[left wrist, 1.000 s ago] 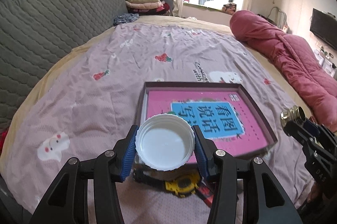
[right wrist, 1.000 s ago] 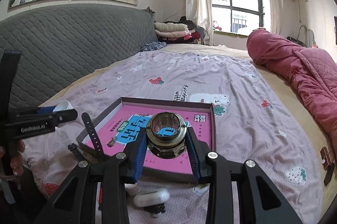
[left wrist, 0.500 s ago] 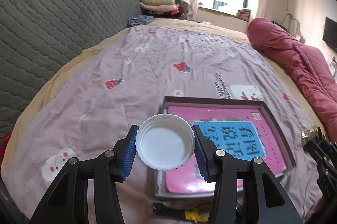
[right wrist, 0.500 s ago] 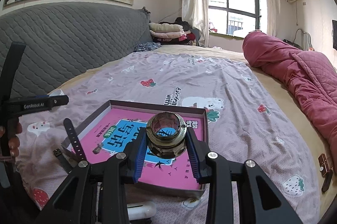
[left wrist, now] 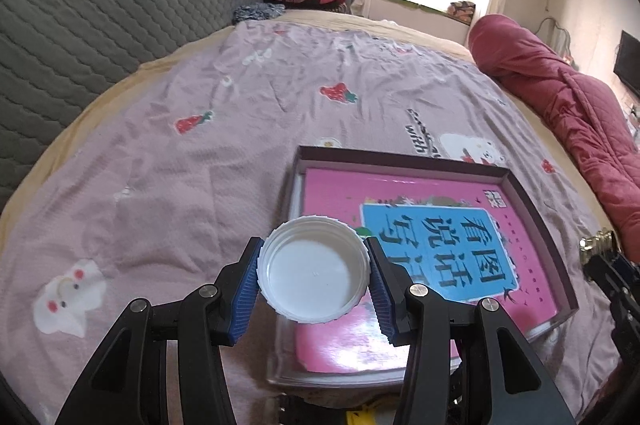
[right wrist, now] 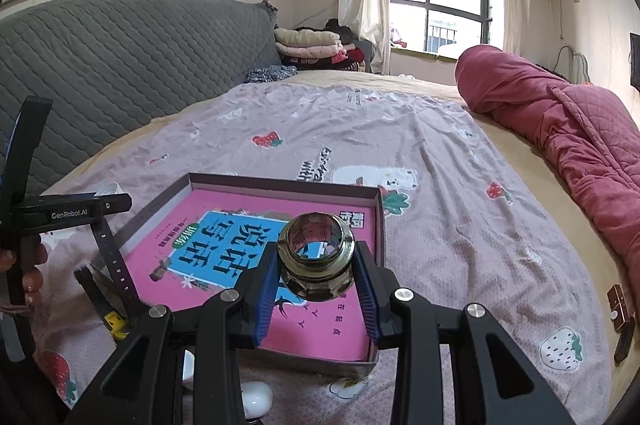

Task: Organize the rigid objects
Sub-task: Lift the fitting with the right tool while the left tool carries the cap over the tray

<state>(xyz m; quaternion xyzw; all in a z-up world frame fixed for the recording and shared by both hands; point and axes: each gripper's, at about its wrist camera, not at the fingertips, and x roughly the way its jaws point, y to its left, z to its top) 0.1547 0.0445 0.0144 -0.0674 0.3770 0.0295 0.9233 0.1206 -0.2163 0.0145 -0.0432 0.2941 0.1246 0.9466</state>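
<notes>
My left gripper (left wrist: 314,281) is shut on a white plastic lid (left wrist: 314,275), hollow side up, over the near left corner of a shallow dark box (left wrist: 404,156). A pink book (left wrist: 400,225) with a blue label lies inside the box. My right gripper (right wrist: 316,275) is shut on a brass metal fitting (right wrist: 316,253), held above the same box (right wrist: 280,181) and its pink book (right wrist: 248,249). The left gripper's body (right wrist: 68,213) shows at the left edge of the right wrist view, with a person's hand (right wrist: 24,265) on it. The right gripper's tip with the fitting (left wrist: 598,245) shows at the right edge of the left wrist view.
A black watch strap (right wrist: 114,265) and a yellow item (right wrist: 116,323) lie left of the box. A white oval thing (right wrist: 256,397) lies at its near edge. Small brown pieces (right wrist: 620,309) sit at the right. A red quilt (right wrist: 560,121) and grey headboard (right wrist: 120,65) border the bed.
Both grippers have moved forward and down over the bed, each keeping its hold. The box now lies closer under them, and the watch strap and yellow item have slid out below the left view.
</notes>
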